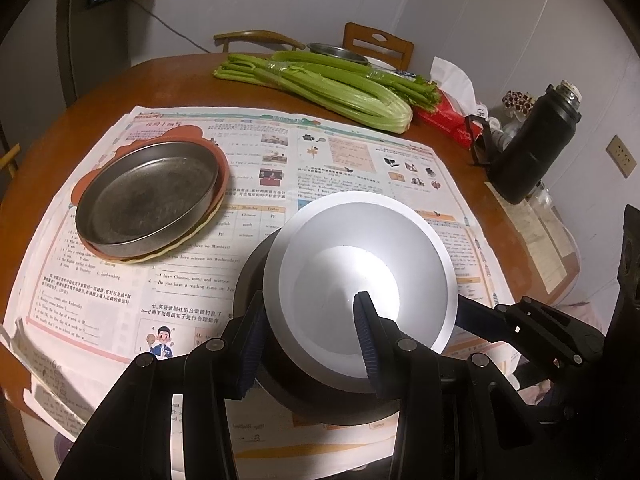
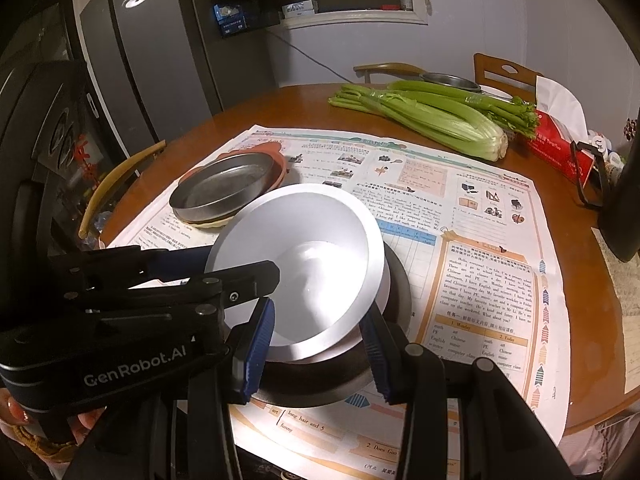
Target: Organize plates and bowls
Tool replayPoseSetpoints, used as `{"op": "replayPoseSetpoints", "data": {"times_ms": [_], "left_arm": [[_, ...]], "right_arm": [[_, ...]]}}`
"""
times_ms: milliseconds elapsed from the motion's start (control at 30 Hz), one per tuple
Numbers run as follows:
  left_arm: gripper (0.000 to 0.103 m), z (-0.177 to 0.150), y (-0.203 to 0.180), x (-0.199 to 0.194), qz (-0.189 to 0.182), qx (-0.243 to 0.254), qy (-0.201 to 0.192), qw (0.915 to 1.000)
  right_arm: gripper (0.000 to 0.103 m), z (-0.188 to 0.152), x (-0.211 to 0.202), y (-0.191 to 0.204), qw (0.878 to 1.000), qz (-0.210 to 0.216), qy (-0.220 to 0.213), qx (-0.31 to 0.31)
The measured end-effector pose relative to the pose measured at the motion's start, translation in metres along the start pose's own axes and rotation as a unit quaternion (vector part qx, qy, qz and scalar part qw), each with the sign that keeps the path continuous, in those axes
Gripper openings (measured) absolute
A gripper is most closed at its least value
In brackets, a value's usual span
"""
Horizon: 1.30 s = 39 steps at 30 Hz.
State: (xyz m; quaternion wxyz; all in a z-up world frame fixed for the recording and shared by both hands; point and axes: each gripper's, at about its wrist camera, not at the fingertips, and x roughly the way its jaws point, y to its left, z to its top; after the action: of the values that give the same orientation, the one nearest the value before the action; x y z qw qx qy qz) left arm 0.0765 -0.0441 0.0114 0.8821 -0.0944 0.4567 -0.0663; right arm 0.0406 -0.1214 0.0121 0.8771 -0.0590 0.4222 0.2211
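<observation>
A white bowl sits tilted inside a dark bowl on the newspaper near the table's front. My left gripper straddles the white bowl's near rim, one finger outside and one inside; whether it pinches the rim I cannot tell. In the right wrist view the white bowl and dark bowl lie between the fingers of my right gripper, which is open around them. The left gripper reaches in from the left. A metal pan is stacked on an orange plate and a yellow plate at the left.
A newspaper covers the round wooden table. Celery, a metal bowl, a red tissue box and a black flask stand at the back and right. Chairs ring the table.
</observation>
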Motion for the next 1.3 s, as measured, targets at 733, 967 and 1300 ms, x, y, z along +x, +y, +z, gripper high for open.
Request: {"op": "replayPoseSetpoints", "data": {"times_ms": [733, 967, 1300], "left_arm": [[0.045, -0.002, 0.006, 0.002, 0.009, -0.002, 0.000, 1.0000], [0.046, -0.002, 0.008, -0.002, 0.010, -0.003, -0.003, 0.9999], [0.050, -0.001, 0.010, -0.009, 0.008, -0.006, -0.013, 0.9999]], "right_arm": [[0.044, -0.001, 0.003, 0.001, 0.999, -0.030, -0.002, -0.011], [0.045, 0.000, -0.001, -0.002, 1.000, -0.027, -0.008, -0.004], [0.045, 0.002, -0.008, -0.004, 0.999, -0.028, -0.018, 0.001]]}}
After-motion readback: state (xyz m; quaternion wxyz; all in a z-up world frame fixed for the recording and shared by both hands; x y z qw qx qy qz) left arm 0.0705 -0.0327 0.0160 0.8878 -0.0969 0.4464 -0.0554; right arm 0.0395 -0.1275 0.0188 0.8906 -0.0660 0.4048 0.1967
